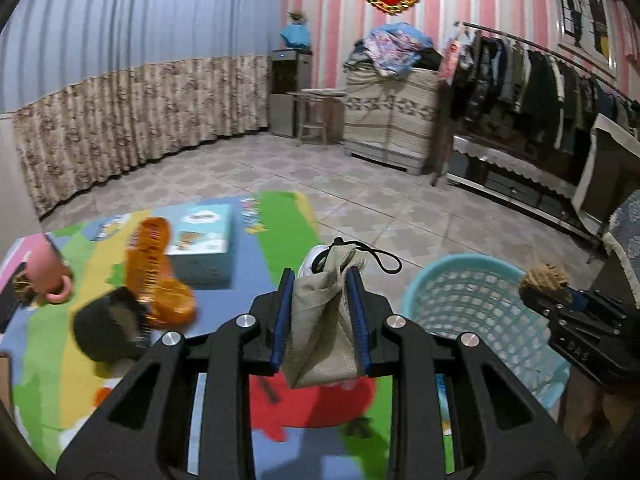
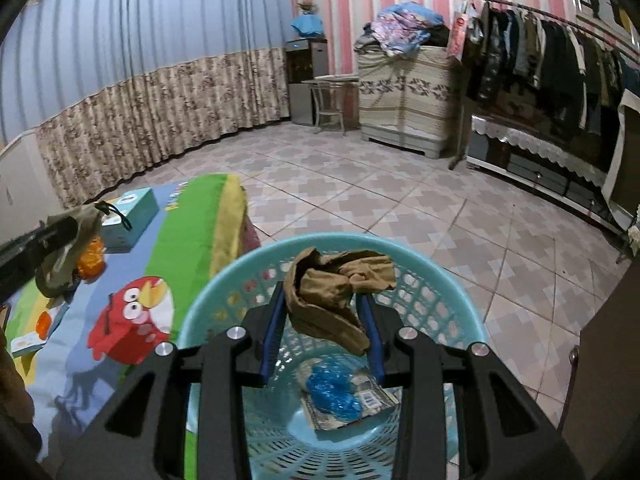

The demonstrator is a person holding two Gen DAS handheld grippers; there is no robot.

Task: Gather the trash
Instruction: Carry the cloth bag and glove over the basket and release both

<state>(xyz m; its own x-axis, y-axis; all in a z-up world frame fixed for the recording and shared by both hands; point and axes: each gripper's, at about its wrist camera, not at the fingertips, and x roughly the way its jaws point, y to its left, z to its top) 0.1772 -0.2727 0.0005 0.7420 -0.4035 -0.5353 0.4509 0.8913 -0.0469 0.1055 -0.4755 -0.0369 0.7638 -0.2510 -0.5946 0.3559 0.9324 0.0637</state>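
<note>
Left gripper [image 1: 322, 280] up close in the left wrist view, blue pads [image 1: 280, 320] clamped tight on a grey-beige cloth pouch [image 1: 320, 332] with a black cord loop [image 1: 384, 260] sticking out the top. Pouch hangs between the jaws above a colourful cartoon play mat [image 1: 52, 360] on the floor. On the mat to the left: an orange plastic item [image 1: 156, 268], blurred, a light blue box [image 1: 204, 248] behind it, a dark round thing [image 1: 108, 328] in front, can't tell what it is.

Right gripper [image 2: 325, 300] in its own view: jaws partly closed, gripping a crumpled brown cloth [image 2: 332, 292] that bunches out above the pads. It hangs directly over the turquoise lattice basket [image 2: 224, 280], not touching the rim. Inside the basket at the bottom: crumpled blue plastic [image 2: 332, 392] lying on a flat printed wrapper [image 2: 372, 400] with a barcode.

Basket stands on the tiled floor [image 2: 400, 208] right beside the mat's edge, mat on its left. Seen from the left wrist camera, the basket sits to the right of the pouch, with the right gripper at the far right edge, brown cloth in its tip.
</note>
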